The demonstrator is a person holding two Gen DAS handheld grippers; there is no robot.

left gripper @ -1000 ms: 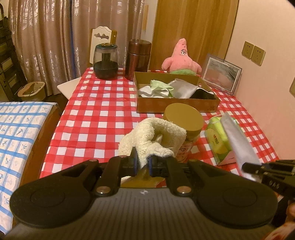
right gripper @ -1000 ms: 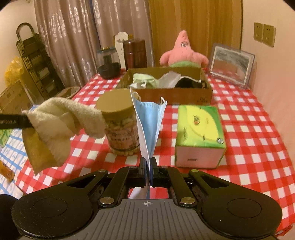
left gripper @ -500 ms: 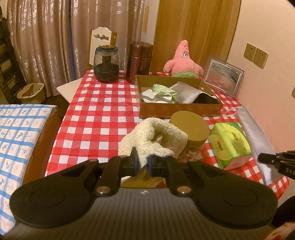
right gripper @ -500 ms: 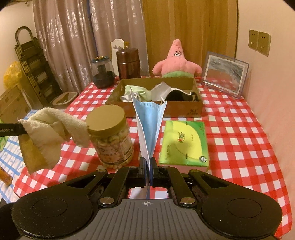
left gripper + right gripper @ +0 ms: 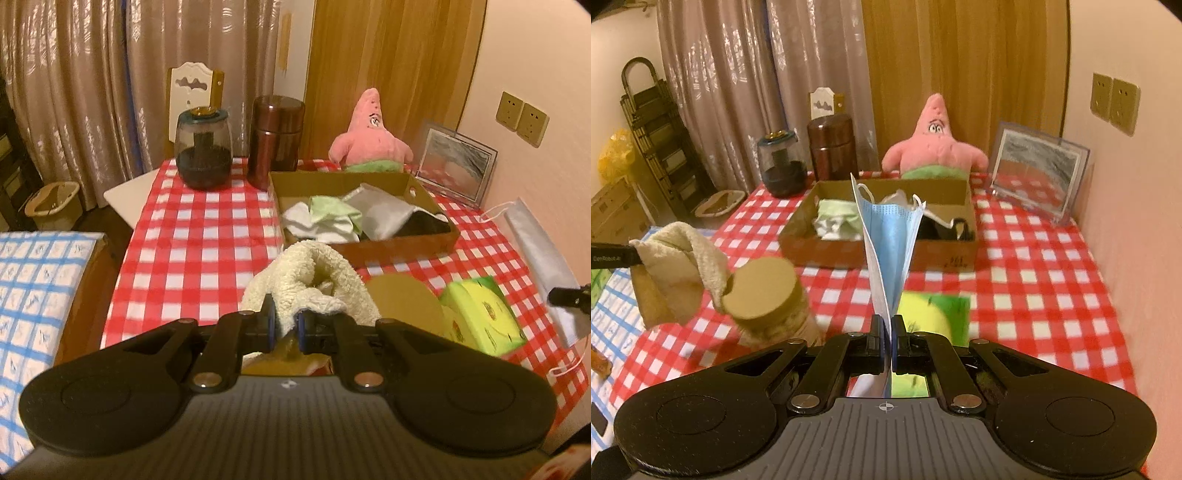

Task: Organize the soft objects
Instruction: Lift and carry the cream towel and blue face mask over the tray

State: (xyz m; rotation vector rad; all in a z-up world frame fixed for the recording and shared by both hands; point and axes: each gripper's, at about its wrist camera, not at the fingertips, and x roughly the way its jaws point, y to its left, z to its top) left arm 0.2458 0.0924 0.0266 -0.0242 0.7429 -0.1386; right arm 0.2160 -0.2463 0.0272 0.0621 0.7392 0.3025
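My left gripper [image 5: 283, 320] is shut on a cream terry towel [image 5: 314, 280] and holds it above the table; the towel also shows in the right wrist view [image 5: 679, 254]. My right gripper [image 5: 889, 328] is shut on a blue face mask [image 5: 892, 240] that stands up between the jaws; the mask shows at the right edge of the left wrist view [image 5: 539, 258]. A brown cardboard box [image 5: 871, 254] with several cloths in it [image 5: 332, 218] sits ahead in the table's middle. A pink star plush [image 5: 934, 144] sits behind the box.
A jar with a tan lid [image 5: 764, 291] and a green tissue pack [image 5: 484, 317] stand close below the grippers. A dark glass jar [image 5: 203, 151], a brown canister [image 5: 277, 136] and a picture frame [image 5: 1038, 170] stand at the back. A blue-checked surface [image 5: 33, 280] lies left.
Both grippers have risen and moved toward the box with the towel and the mask still held. The jar and tissue pack now sit lower in both views.
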